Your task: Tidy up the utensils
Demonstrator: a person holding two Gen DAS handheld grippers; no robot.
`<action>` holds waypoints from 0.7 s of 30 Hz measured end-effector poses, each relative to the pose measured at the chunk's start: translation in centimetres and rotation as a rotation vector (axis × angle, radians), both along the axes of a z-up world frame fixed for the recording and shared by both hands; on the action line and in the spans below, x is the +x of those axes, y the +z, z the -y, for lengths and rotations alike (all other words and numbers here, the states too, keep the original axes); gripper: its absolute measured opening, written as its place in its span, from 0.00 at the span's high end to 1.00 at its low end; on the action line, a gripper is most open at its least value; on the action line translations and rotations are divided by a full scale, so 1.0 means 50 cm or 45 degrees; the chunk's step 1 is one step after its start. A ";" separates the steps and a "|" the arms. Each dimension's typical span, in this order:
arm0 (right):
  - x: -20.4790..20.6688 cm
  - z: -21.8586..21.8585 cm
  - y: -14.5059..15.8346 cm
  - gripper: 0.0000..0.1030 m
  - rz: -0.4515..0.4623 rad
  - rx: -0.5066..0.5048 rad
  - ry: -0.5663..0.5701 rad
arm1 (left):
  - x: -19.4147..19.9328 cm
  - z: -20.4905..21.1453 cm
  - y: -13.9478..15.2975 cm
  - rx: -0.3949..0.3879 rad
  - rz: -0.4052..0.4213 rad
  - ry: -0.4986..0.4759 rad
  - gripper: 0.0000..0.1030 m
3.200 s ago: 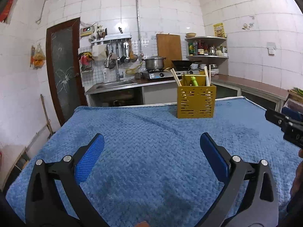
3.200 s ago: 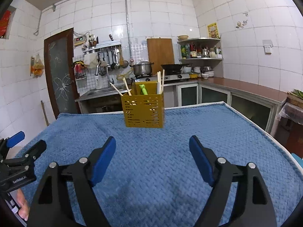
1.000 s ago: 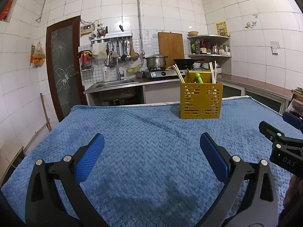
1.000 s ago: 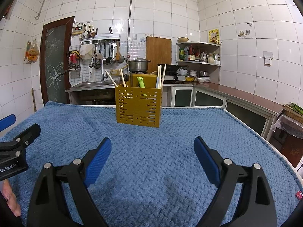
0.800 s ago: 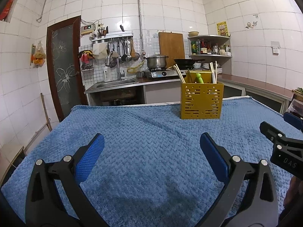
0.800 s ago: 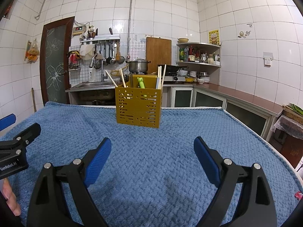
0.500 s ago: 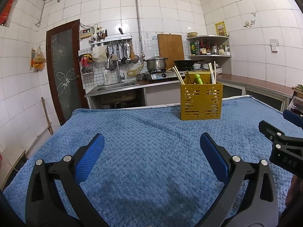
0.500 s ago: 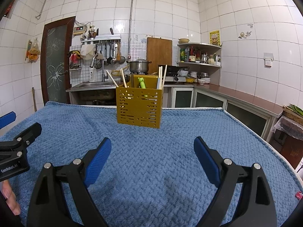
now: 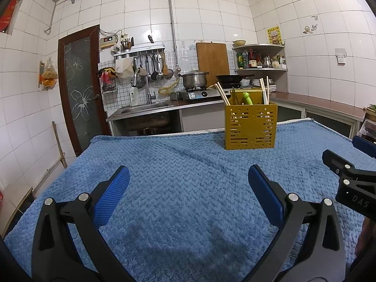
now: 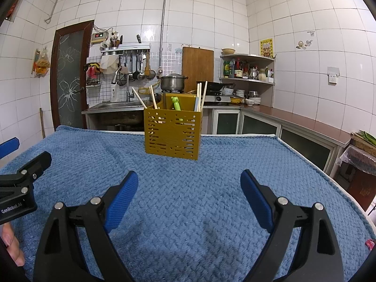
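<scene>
Chopsticks (image 9: pixel 221 94), pale thin wooden sticks, stand tilted in a mustard-yellow slotted plastic caddy (image 9: pixel 250 128) on blue waffle cloth (image 9: pixel 178 178), well ahead and right of the left gripper (image 9: pixel 188 192), whose fingers (image 9: pixel 111 195) are spread, grasping nothing. From the right wrist, the caddy (image 10: pixel 173 135) sits ahead, slightly left of the right gripper (image 10: pixel 189 196), also released; the 2 leaning chopsticks (image 10: pixel 139 98) look light, stiff and slippery, best pinched near their tops.

Left gripper (image 9: pixel 188 185) hovers with its jaws spread wide, blue pads (image 9: pixel 110 196) facing each other, nothing between them. Right gripper (image 10: pixel 189 185) sits just the same: wide apart, empty, tilted slightly downward. They're side by side, each catching the other at the frame's edge. A thumb (image 10: pixel 10 246) shows at the left gripper's handle.
</scene>
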State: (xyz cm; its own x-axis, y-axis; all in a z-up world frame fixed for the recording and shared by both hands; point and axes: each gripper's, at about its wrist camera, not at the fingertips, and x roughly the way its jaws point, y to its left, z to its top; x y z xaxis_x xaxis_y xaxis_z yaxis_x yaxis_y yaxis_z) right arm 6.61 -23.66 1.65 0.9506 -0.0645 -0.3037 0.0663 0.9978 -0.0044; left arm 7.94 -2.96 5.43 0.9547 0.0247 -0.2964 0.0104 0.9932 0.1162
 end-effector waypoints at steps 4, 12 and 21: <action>0.000 0.000 0.000 0.15 0.001 0.000 -0.001 | 0.000 0.003 -0.001 0.006 0.004 0.002 0.05; 0.001 0.001 0.002 0.16 0.004 -0.005 -0.005 | -0.005 0.009 -0.003 0.020 0.020 0.008 0.05; 0.000 -0.002 0.001 0.16 0.008 -0.020 0.001 | -0.009 0.013 -0.001 0.025 0.036 0.018 0.05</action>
State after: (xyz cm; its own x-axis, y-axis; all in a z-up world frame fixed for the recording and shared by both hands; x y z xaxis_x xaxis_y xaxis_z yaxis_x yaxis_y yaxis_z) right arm 6.60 -23.54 1.71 0.9524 -0.0681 -0.2970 0.0653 0.9977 -0.0194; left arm 7.51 -3.61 5.40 0.9622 0.0438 -0.2689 -0.0071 0.9907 0.1358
